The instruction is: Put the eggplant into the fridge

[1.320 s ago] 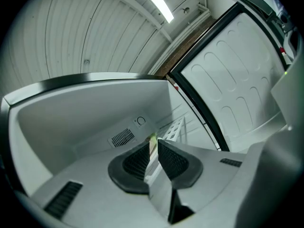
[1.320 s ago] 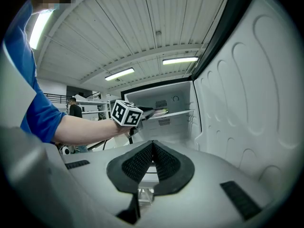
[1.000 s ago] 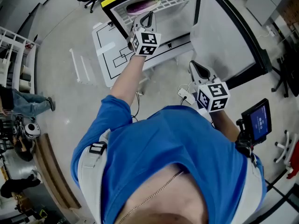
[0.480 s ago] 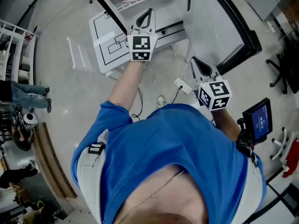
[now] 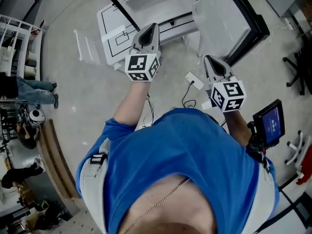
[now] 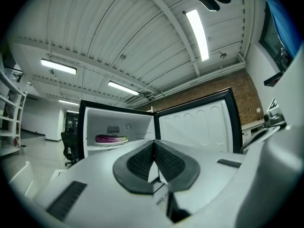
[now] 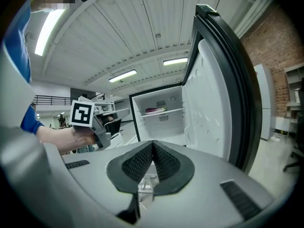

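The left hand-held gripper has its 2 ribbed pads pressed together with nothing between them. The right hand-held gripper is likewise closed and empty. Both are held out in front of the person in the blue shirt, side by side and apart, and both point toward the fridge, well short of it. In the right gripper view, the left one shows at the left, with the hand around it.

The fridge door stands wide open to the right. Inside, the eggplant lies lengthwise on a white shelf in the lit compartment, touched by neither hand-held gripper. On the concrete floor below the hand-held grippers lie a white panel with black lines and a white power strip with its cable.
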